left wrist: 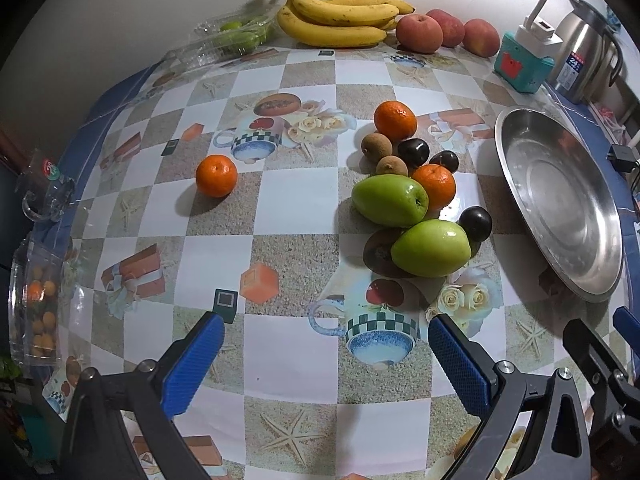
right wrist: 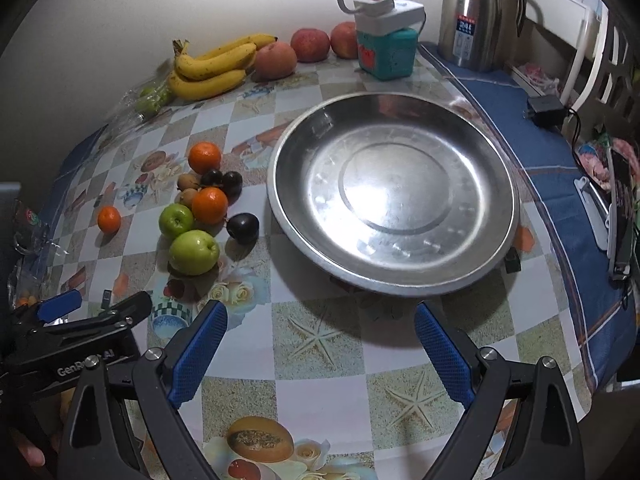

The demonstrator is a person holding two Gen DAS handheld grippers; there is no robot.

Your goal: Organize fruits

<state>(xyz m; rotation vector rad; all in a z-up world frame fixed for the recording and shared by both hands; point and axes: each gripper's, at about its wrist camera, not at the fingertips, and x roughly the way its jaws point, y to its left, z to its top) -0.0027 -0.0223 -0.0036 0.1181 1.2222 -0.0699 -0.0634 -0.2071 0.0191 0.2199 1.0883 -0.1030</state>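
A pile of small fruit lies on the patterned tablecloth: two green apples point(left wrist: 430, 248) point(right wrist: 194, 252), oranges point(left wrist: 434, 186), dark plums point(left wrist: 475, 223) and brown kiwis point(left wrist: 376, 145). One orange point(left wrist: 216, 175) point(right wrist: 109, 219) sits apart to the left. An empty steel plate point(left wrist: 560, 204) point(right wrist: 394, 196) stands right of the pile. My left gripper point(left wrist: 326, 334) hovers open over bare cloth in front of the pile. My right gripper point(right wrist: 320, 324) hangs open just before the plate's near rim, nothing between its fingers.
Bananas point(left wrist: 340, 16), red apples point(left wrist: 420, 34) and a clear box of green fruit point(left wrist: 236, 36) line the back wall. A teal box with a lamp point(right wrist: 386, 52) and a steel flask point(right wrist: 474, 16) stand back right. A glass mug point(left wrist: 44, 188) sits at the left edge.
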